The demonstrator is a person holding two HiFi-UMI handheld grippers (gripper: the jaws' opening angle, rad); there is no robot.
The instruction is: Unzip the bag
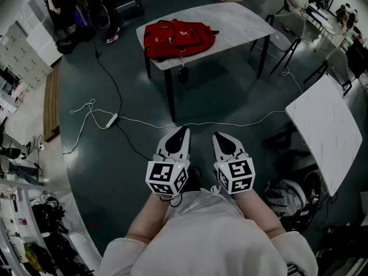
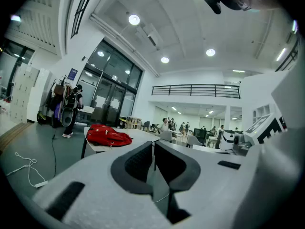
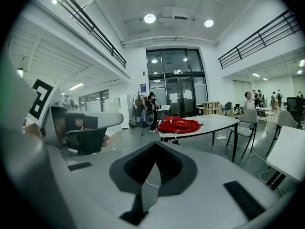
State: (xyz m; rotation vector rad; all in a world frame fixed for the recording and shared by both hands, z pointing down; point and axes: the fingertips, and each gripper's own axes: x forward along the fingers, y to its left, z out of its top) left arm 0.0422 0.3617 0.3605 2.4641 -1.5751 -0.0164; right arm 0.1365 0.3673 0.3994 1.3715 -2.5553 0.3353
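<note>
Big open hall w/ dark floor (image 1: 230, 96), cables (image 1: 100, 117) trailing across it, and a pale-topped bench (image 1: 241, 22) well ahead of me. Red bag (image 1: 177, 37) lies flat on the bench's left end, w/ a dark dangling piece (image 1: 183, 72) hanging off the near edge below it; zip is too small to make out from here. Left tongs (image 1: 183, 132) and right tongs (image 1: 217, 137) sit side by side low in front of me, both pressed together w/ nothing between them, well apart from the bag. So nothing's begun imo, this is the approach step. Next: get over to the bench, spread both tongs, find the zip pull, pin the fabric near it w/ one pair & draw the pull along w/ the other. Pull's prob small, so a close look comes first.
</note>
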